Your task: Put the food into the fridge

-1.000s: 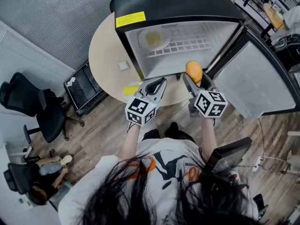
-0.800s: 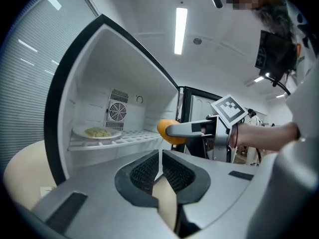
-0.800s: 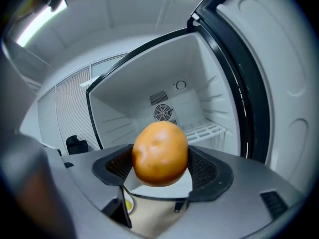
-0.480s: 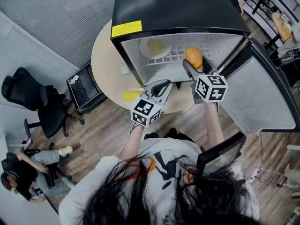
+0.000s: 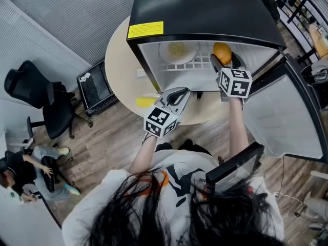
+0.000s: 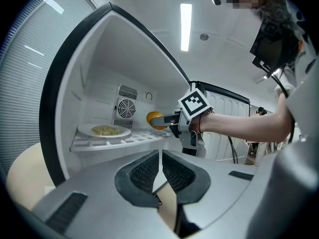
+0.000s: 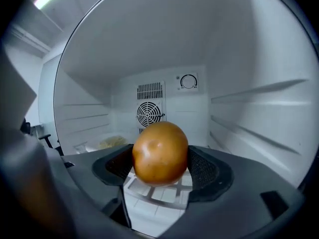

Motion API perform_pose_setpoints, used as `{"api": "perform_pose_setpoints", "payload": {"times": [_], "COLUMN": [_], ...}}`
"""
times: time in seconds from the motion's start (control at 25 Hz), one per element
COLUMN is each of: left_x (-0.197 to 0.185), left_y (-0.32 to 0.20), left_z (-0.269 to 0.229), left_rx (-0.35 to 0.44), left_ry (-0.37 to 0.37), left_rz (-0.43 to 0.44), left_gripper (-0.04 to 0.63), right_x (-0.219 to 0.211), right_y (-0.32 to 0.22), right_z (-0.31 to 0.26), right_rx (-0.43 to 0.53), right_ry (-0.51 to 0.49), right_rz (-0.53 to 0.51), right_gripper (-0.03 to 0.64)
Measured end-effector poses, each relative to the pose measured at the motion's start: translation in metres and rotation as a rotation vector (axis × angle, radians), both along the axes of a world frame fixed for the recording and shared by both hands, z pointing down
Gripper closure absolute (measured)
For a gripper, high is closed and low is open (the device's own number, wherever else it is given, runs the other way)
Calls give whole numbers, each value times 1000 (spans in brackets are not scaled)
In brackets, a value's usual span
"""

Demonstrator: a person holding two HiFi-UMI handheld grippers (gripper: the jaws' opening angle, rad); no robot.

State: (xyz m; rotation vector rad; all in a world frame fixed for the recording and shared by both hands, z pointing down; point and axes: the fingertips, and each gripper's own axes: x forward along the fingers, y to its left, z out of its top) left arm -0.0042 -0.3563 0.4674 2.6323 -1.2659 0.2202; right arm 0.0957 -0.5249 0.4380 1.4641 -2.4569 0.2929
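An orange-brown round fruit (image 7: 160,153) is clamped between the jaws of my right gripper (image 5: 224,60), which reaches inside the open black mini fridge (image 5: 200,9) above its white wire shelf (image 5: 192,65). The same fruit (image 5: 222,52) shows at the fridge's right side in the head view and, in the left gripper view, the fruit (image 6: 155,119) hangs over the shelf. A white plate of pale food (image 5: 177,50) rests on the shelf's left part. My left gripper (image 5: 177,94) stays outside, in front of the fridge, shut with nothing in it.
The fridge stands on a round beige table (image 5: 120,60). Its door (image 5: 287,117) hangs open to the right. A yellow item (image 5: 146,101) and a small white cube (image 5: 140,73) lie on the table. Black office chairs (image 5: 33,99) and a seated person (image 5: 20,173) are at the left.
My right gripper has carried the fruit forward from the fridge's front edge into the fridge, over the shelf. The left gripper has barely moved.
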Motion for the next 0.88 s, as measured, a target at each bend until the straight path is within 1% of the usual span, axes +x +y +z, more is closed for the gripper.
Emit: {"api": "perform_pose_setpoints", "payload": {"times": [0.08, 0.36, 0.52, 0.6, 0.88], "left_x": [-1, -5, -9, -12, -26], "left_y": [1, 5, 7, 8, 15], "left_z": [2, 4, 2, 1, -2], "left_rx": [-3, -10, -5, -3, 5], "left_ry": [-5, -25, -33, -36, -45], "left_rz": [-1, -1, -4, -5, -15], "left_gripper": [581, 581, 581, 581, 581], "right_x": [5, 12, 5, 3, 12], "right_y": [-6, -20, -17, -16, -5], "right_z": [2, 9, 12, 13, 8], "right_rx": [6, 14, 38, 42, 23], "right_ry": [30, 73, 144, 161, 52], "right_rz": [10, 40, 17, 12, 65], "right_gripper": [268, 268, 268, 267, 267]}}
